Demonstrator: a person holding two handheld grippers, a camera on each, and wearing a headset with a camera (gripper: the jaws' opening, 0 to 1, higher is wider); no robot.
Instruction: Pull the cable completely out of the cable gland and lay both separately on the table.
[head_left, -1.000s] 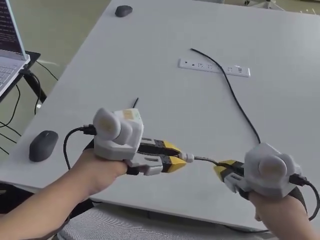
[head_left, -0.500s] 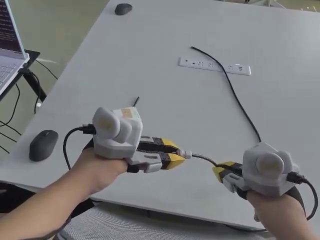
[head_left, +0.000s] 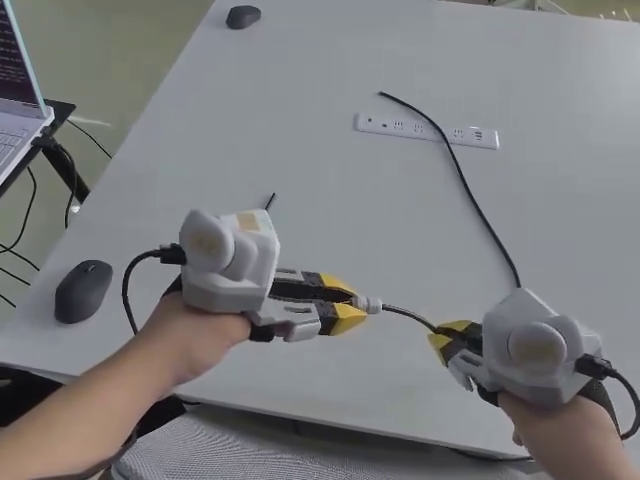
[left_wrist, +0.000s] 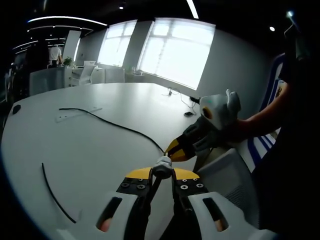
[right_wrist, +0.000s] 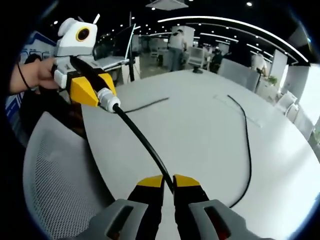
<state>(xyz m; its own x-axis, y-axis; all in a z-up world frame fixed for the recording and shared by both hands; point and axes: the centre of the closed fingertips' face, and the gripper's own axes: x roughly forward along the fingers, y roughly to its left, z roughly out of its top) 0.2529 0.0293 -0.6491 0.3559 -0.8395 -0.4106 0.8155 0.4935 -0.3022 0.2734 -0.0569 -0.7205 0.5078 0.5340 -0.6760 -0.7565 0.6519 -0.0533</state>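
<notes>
Head view: left gripper (head_left: 352, 306) is held above the near edge of the table (head_left: 300, 120), yellow tips clenched on the cable gland (head_left: 372, 304). The gland is small, white-grey, and sticks out past the tips toward the right. The cable (head_left: 408, 318), thin and black, comes out of the gland and sags slightly across to the right gripper (head_left: 447, 342), whose yellow tips are closed on it. Both things are in the air, not on the table. Further back lie a white power strip (head_left: 425, 130) and a long black lead (head_left: 470, 195) that runs over it and passes behind the right gripper's body. A dark mouse (head_left: 83, 290) sits at the table's left edge.

Left gripper view: own tips pinch the cable gland (left_wrist: 162, 166), whose white ribbed round end shows between them. Right gripper (left_wrist: 175, 148) is just beyond, tips pointing at the gland. Cannot tell the cable here. A short black piece (left_wrist: 55, 197) lies on the table (left_wrist: 100, 150).

Right gripper view: own jaws are clamped on the cable (right_wrist: 140, 135) right at the tips; it runs straight up-left into the cable gland (right_wrist: 107, 100), white with a ridged nut, held in the left gripper (right_wrist: 97, 90). A mesh chair (right_wrist: 55, 175) is below.
</notes>
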